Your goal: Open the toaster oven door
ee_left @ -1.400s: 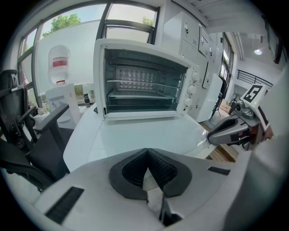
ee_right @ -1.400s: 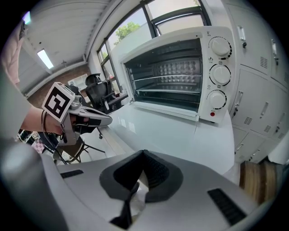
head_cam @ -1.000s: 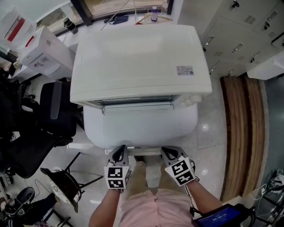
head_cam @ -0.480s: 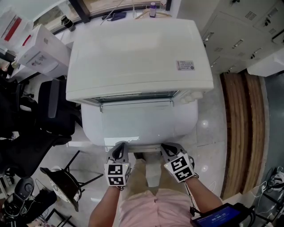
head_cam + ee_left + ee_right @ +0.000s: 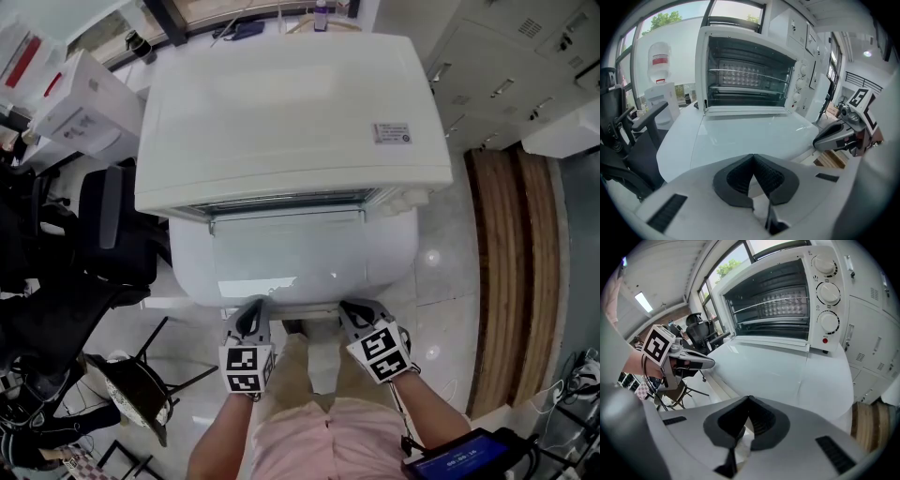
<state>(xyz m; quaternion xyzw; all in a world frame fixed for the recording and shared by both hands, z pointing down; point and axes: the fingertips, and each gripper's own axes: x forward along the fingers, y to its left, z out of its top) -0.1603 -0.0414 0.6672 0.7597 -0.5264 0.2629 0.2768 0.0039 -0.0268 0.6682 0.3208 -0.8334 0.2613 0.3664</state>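
My left gripper (image 5: 753, 156) has its jaws pressed together on nothing — my right gripper (image 5: 749, 398) the same. Both hang side by side just off the near edge of the rounded white bench (image 5: 394, 258). On it stands the boxy white metal toaster oven (image 5: 291, 103), its glass-paned door (image 5: 289, 248) folded down flat toward me — the wire rack (image 5: 774, 301) shows inside.
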